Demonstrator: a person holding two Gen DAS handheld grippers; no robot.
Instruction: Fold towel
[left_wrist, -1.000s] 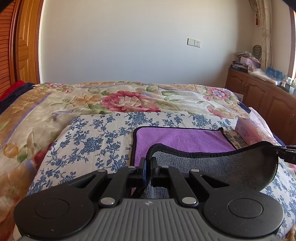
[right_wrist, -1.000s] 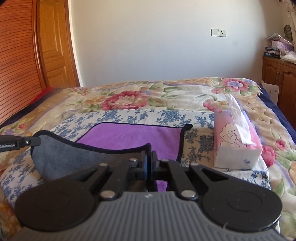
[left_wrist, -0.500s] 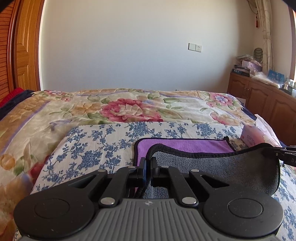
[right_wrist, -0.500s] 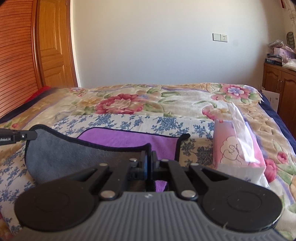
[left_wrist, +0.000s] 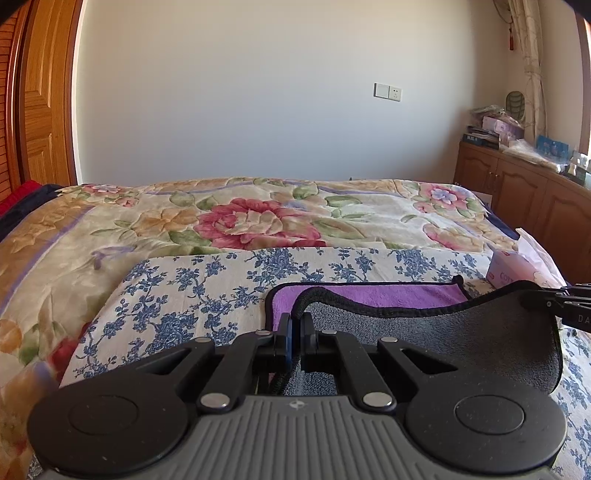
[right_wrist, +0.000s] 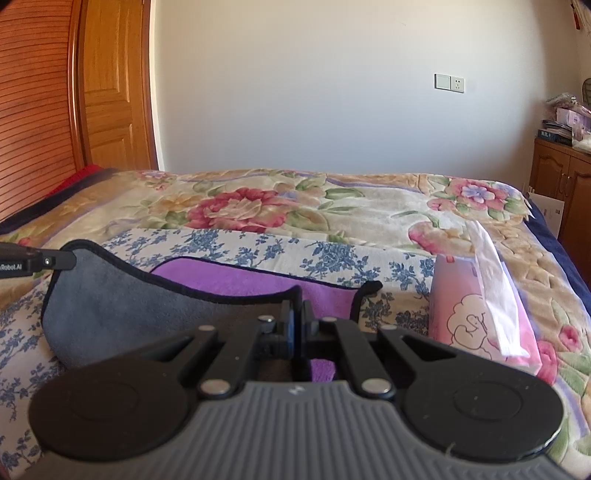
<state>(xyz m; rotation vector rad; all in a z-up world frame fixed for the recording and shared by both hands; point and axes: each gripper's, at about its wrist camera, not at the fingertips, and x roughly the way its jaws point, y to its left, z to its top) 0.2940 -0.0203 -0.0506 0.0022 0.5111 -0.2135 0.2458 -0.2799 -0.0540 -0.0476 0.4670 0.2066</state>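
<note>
We hold the towel (left_wrist: 461, 332) by two near corners: left gripper (left_wrist: 294, 332) clamped on the left corner, right gripper (right_wrist: 296, 325) clamped on the right, fingers pressed together on the black hem. The lifted grey half hangs between us above the purple half, which lies flat on the blue-flowered cloth (left_wrist: 207, 291) spread on the bed (left_wrist: 258, 218). Compared with a second ago, less purple shows beyond the raised edge; both views sit lower. Tissue pack (right_wrist: 480, 314) lies just right of the towel
</note>
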